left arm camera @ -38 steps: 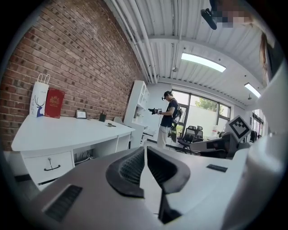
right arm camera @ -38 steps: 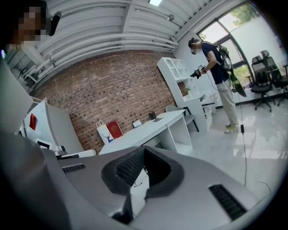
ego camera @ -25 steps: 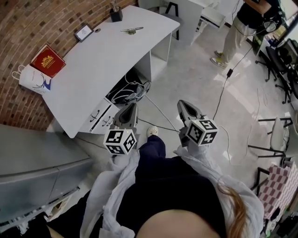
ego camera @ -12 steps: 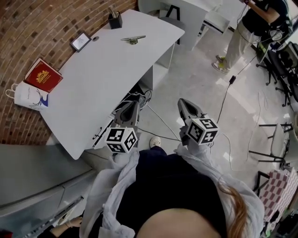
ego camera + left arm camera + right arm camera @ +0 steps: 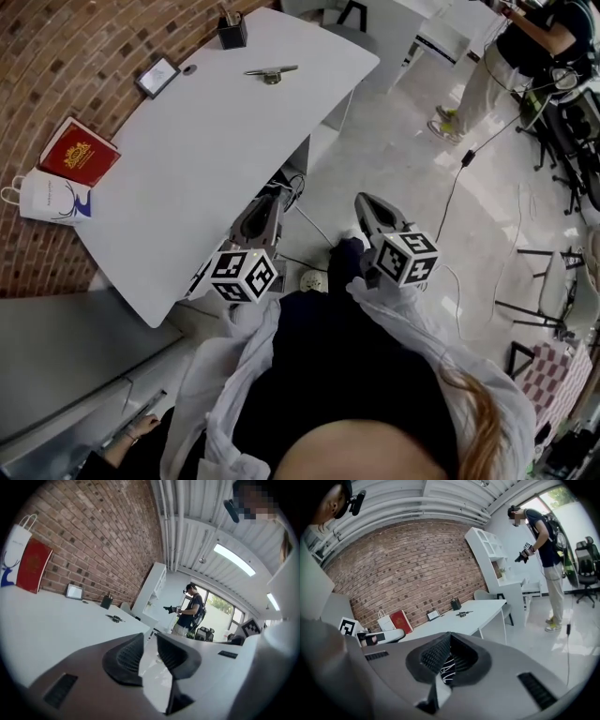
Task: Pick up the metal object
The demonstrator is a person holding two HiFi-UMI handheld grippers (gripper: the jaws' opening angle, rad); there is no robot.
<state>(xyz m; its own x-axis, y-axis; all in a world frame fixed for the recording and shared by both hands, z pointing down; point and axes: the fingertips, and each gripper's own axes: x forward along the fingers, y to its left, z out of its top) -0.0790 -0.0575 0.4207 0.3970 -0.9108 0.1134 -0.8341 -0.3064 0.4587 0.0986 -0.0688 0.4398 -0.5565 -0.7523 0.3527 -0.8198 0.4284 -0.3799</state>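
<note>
Office with a brick wall (image 5: 56,56) and a pale floor (image 5: 403,159). A long white desk (image 5: 216,141) ran along the wall.

Left tongs (image 5: 150,638): narrow gap. The jaws had just been easing apart, with nothing between them, only floor showing through. Right tongs (image 5: 449,636): tips met, nothing gripped. A striped patch showed through the slot behind the tips; it looked like background, couldn't ID it. Both were held out in front of the person, off the desk's near corner, above the floor and the cables (image 5: 281,183) under the desk. Neither touched anything.

Metal object (image 5: 271,73): a slim bar with a small knob, lying flat at the desk's far end, near the black pen holder (image 5: 232,31). It was well apart from both tongs. The red book (image 5: 78,150) sat on the wall side, off the line to the target.

Step, my read: approach only, pick not started.

Next move calls for:
- carrying one of the tongs across the desk to the far end
- opening it much wider than it was
- setting the jaws across the bar, not along it
- coming in low, since the part lay flat on the top, then closing

The left one was on the desk side, so probably that one. Risks: a thin flat part could skate on the smooth top, and the pen holder nearby limits the approach angle.
</note>
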